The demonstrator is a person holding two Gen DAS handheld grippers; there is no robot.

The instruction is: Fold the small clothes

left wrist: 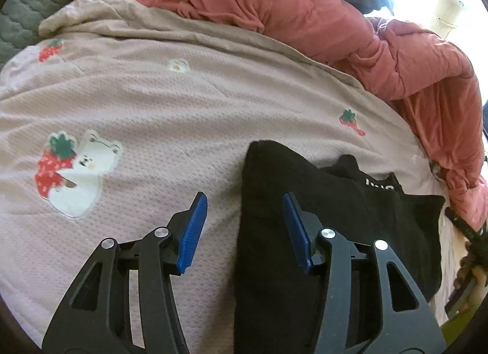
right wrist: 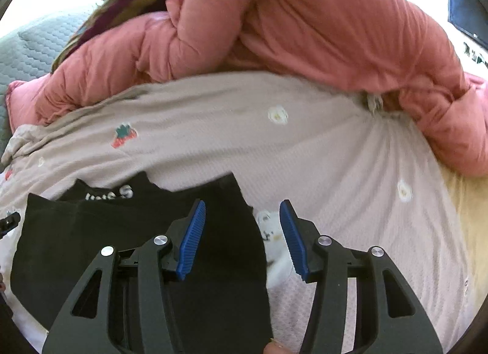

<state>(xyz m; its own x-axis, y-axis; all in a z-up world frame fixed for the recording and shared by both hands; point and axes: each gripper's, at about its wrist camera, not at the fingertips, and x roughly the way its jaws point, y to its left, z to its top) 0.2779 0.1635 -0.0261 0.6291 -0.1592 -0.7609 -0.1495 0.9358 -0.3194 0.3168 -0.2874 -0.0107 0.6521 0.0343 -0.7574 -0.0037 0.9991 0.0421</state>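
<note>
Black garment (left wrist: 335,216) is lying folded on the pink strawberry-print blanket (left wrist: 152,103), near the pink duvet (left wrist: 305,12). Left gripper (left wrist: 245,229) is hovering over its left edge, jaws apart, gripping nothing. Right gripper (right wrist: 242,236) is straddling its right edge, jaws apart, empty.

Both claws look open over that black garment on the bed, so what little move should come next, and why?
Probably lower the left gripper and right gripper onto the side edges of the black garment and pinch. Both stand open and empty, each straddling an edge, and the garment lies only partly folded on the pink blanket.
</note>
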